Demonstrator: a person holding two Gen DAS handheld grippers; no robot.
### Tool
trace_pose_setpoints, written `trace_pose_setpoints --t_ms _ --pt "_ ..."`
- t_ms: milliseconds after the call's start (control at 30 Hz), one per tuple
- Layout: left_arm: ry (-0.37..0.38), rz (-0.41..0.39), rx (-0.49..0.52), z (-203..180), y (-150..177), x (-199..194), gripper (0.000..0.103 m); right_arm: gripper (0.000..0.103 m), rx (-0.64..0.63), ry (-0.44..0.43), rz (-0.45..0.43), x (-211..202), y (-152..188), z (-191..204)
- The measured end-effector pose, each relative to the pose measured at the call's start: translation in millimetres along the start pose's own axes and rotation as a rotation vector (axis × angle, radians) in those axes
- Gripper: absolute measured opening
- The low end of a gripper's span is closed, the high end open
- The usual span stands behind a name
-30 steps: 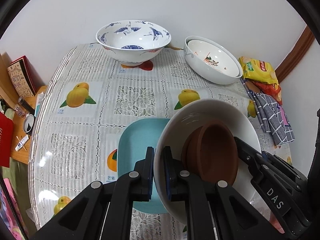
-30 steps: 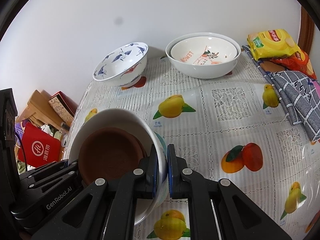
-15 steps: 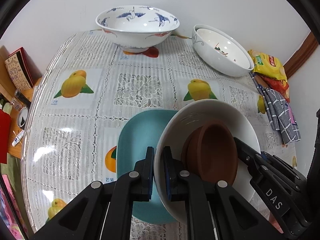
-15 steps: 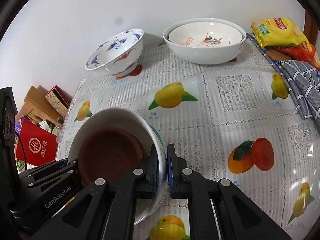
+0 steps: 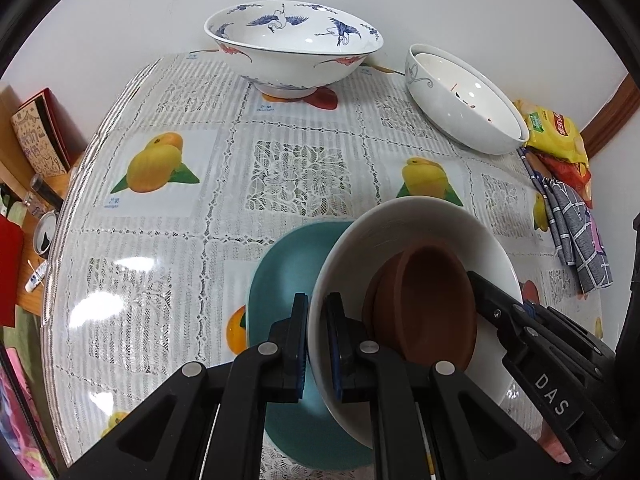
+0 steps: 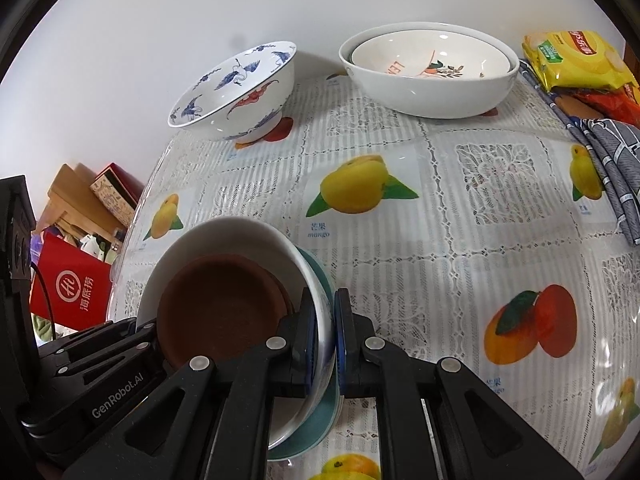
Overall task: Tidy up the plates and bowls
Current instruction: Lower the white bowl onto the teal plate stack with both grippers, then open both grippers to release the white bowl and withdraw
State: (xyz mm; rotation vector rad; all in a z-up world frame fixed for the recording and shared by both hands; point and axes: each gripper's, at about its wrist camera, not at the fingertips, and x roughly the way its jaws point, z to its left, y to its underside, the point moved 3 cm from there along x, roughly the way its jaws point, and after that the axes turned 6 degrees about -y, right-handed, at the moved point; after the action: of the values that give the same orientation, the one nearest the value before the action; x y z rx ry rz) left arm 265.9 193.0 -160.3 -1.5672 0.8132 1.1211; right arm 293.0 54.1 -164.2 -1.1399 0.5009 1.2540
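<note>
Bowl [image 5: 404, 256], brown dish [image 5: 428, 300] inside, has sunk onto the teal plate [image 5: 288, 276] near us on the bench [image 5: 296, 172]; both grippers [image 5: 316, 344] [image 6: 322, 340] still clench its rim, so we release next.

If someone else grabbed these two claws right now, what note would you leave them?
Left claw: shut on the white bowl's rim.
Right claw: shut on the opposite rim.
Brown dish sits nested in the white bowl, held over the teal plate; contact unclear.
Crane bowl stands alone at the back; two white bowls already nested beside it.
Left: set the bowl down, release, then probably gather the stacks.
</note>
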Motion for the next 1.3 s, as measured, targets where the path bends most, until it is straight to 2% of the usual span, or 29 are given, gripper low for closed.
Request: trace_pose_setpoints --t_ms 533,933,1200,1300 --pt "-0.029 -0.027 0.013 2.1 1.3 0.5 0.011 0.01 -0.028 -0.016 -0.005 4.3 2.7 3.5" --pt "-0.02 0.006 0.001 4.0 6.8 2.1 0.014 0.012 -0.049 -0.006 0.012 4.7 2.0 4.7" --pt "-0.047 -0.012 0.022 -0.1 11.1 -10.3 0.016 0.015 -0.101 0.019 -0.032 -16.2 4.1 8.9" --pt "-0.056 -0.02 0.017 0.0 12.4 -19.7 0.017 0.015 -0.105 0.012 -0.023 -21.0 6.3 8.7"
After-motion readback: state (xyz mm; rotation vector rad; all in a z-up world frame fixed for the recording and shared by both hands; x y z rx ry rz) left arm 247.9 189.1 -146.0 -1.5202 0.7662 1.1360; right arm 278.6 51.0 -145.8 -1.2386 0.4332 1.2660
